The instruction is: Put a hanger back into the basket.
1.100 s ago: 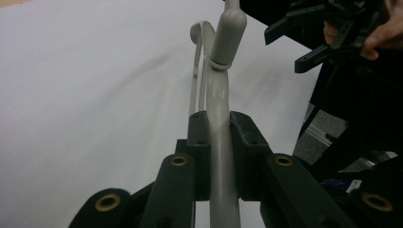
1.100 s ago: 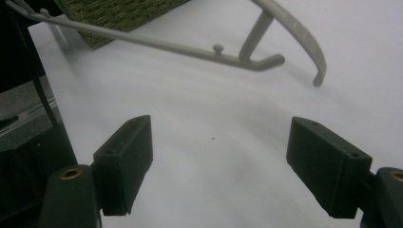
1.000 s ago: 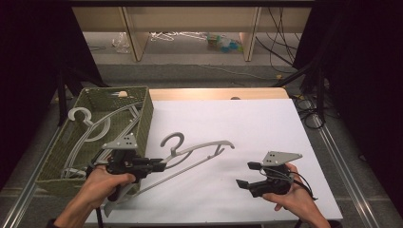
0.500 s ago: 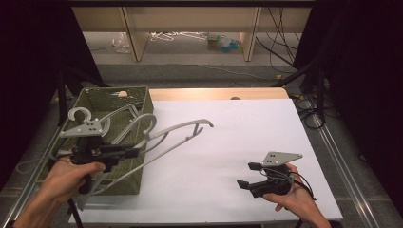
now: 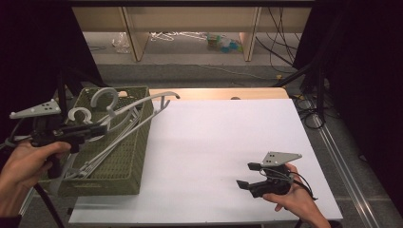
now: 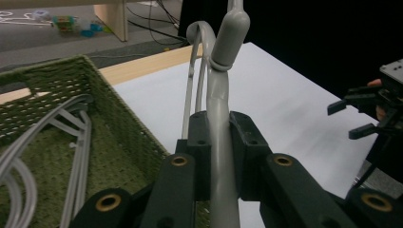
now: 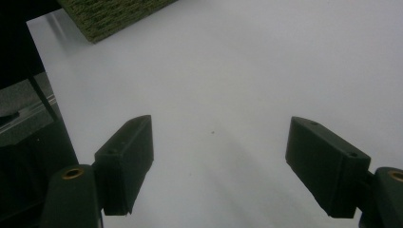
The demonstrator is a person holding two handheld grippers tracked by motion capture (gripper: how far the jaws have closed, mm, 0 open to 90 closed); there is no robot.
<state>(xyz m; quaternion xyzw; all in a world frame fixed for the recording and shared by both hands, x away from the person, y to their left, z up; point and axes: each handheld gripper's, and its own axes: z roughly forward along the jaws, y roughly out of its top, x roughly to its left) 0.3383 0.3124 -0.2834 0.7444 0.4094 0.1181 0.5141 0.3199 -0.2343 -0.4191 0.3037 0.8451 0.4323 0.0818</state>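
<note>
Grey hanger [image 6: 219, 137] clamped, left gripper [image 6: 219, 156] raised.

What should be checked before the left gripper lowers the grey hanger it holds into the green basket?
1. Grip: left gripper jaws clamp the grey hanger on its neck. Ok.
2. Position: in the high view the hanger's hook sits above the green basket. Ok.
3. Overhang: one hanger arm sticks out past the basket's right rim. Not ok.
4. Space inside: other hangers already lie in the basket; whether this one will settle flat, cannot tell.
5. Right gripper: open, empty, over the white table, well apart from the basket. Ok.
</note>
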